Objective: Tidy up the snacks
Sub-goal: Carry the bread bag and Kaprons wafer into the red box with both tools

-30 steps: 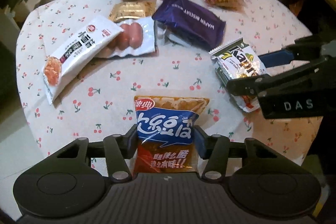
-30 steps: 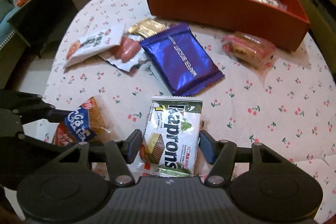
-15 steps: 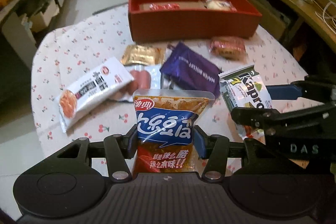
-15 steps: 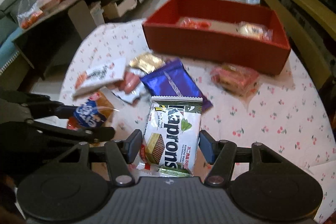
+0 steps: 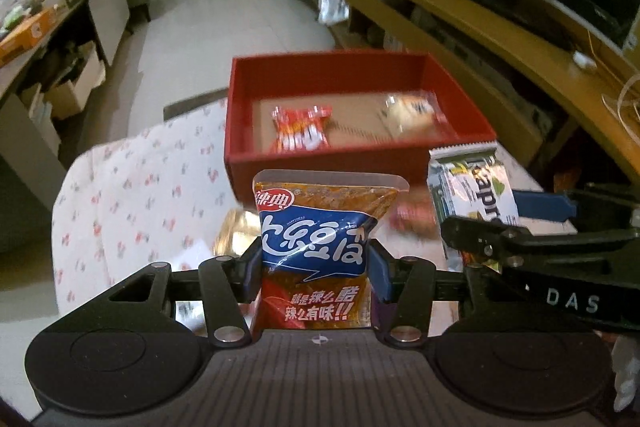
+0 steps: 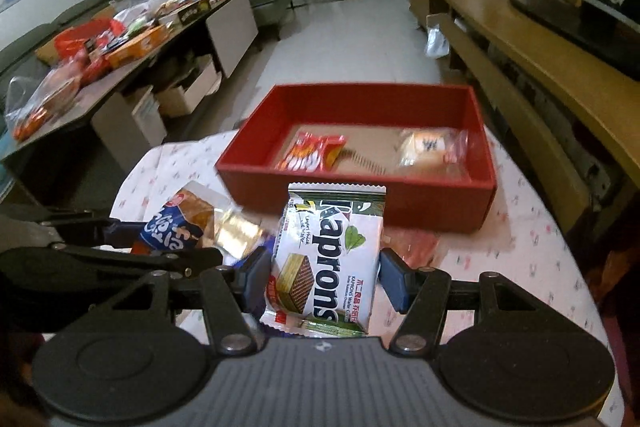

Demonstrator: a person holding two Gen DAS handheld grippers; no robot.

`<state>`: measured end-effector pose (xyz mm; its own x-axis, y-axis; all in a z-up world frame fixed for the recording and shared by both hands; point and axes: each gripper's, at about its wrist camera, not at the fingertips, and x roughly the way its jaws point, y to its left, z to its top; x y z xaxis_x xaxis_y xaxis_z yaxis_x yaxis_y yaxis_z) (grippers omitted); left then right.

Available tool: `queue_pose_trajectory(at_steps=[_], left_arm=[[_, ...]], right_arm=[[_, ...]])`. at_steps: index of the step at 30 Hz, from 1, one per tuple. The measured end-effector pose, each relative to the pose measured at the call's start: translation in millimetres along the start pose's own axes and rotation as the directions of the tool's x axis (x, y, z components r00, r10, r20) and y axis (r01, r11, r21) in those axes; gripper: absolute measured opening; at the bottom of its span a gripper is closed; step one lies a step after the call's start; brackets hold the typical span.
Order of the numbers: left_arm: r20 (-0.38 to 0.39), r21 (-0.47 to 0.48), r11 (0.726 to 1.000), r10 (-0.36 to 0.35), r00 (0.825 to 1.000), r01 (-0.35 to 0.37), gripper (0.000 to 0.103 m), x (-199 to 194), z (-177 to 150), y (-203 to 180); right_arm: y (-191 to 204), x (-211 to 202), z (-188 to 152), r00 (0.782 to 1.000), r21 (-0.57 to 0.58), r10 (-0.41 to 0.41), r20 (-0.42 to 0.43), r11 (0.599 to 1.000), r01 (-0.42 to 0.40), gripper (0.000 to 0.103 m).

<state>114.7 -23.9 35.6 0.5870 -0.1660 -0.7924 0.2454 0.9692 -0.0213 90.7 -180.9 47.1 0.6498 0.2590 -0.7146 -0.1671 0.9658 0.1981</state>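
Both packets lifting off the cherry-print bench (image 5: 120, 203) toward the red rectangular box (image 5: 344, 163).
Left gripper (image 5: 316, 267) fingers clamping the orange-and-blue snack pouch (image 5: 320, 235); right gripper (image 6: 326, 277) fingers gripping the white-and-green Kaprons wafer packet (image 6: 332, 259).

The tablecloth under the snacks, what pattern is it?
White tablecloth with small red cherries, clearest in the right wrist view.

A table under a cherry-print cloth (image 6: 532, 239) — on it a red box (image 6: 436, 203) and a gold packet (image 6: 236, 233).
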Motion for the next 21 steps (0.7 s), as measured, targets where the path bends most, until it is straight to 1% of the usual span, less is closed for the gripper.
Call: queue_pose_trajectory(at_steps=[6, 12, 21], left_arm=[[0.018, -0.04, 0.999, -0.01, 1.0, 0.011, 0.058, 19.3, 30.4, 6.5], [0.051, -0.053, 0.999, 0.008, 0.999, -0.005, 0.058, 29.6, 58.0, 6.8], [0.065, -0.064, 0.998, 0.024, 0.998, -0.02, 0.056, 45.8, 84.2, 7.7]], right_arm=[[-8.4, 16.1, 28.1, 0.999, 0.005, -0.03, 0.019, 1.0, 0.03, 0.066], [-19.8, 27.8, 52.6, 0.998, 0.033, -0.039, 0.047, 0.999, 0.037, 0.066], [-30.0, 48.0, 79.9, 0.997, 0.053, -0.048, 0.064, 0.998, 0.045, 0.066]])
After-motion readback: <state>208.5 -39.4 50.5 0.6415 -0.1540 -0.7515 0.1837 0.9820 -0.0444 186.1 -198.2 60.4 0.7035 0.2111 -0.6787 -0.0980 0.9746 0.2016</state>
